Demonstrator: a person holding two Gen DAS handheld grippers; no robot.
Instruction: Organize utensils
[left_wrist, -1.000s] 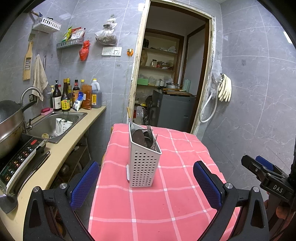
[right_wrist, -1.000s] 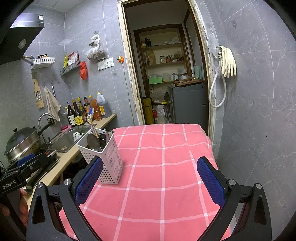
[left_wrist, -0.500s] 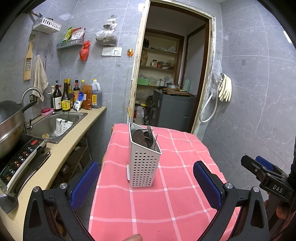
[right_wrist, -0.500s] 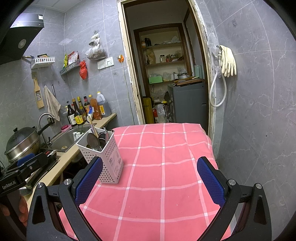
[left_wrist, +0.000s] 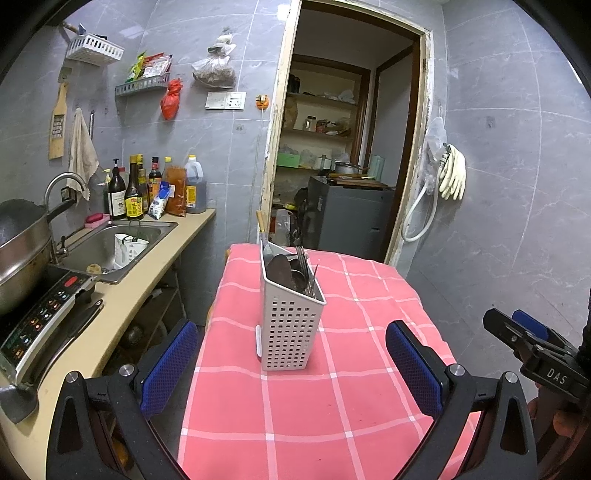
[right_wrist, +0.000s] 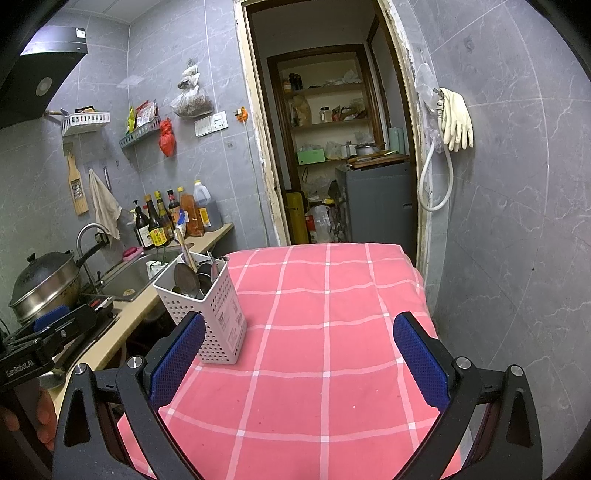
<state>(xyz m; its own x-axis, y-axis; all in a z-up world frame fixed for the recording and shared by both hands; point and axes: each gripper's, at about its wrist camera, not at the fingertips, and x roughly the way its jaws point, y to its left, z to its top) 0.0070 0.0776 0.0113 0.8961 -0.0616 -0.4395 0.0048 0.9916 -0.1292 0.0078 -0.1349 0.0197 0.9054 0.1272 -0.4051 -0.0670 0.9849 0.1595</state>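
A white perforated utensil holder (left_wrist: 290, 326) stands upright on the pink checked tablecloth (left_wrist: 332, 398). It holds spoons, forks (left_wrist: 304, 264) and a wooden-handled tool. It also shows in the right wrist view (right_wrist: 212, 317), left of centre. My left gripper (left_wrist: 291, 363) is open and empty, just short of the holder, its fingers either side of it. My right gripper (right_wrist: 299, 358) is open and empty over the cloth, to the right of the holder.
A counter (left_wrist: 122, 314) runs along the left with a sink (left_wrist: 110, 247), bottles (left_wrist: 133, 195), an induction cooker (left_wrist: 40, 321) and a wok (right_wrist: 46, 282). An open doorway (left_wrist: 347, 155) lies behind the table. A grey tiled wall (right_wrist: 517, 206) closes the right side.
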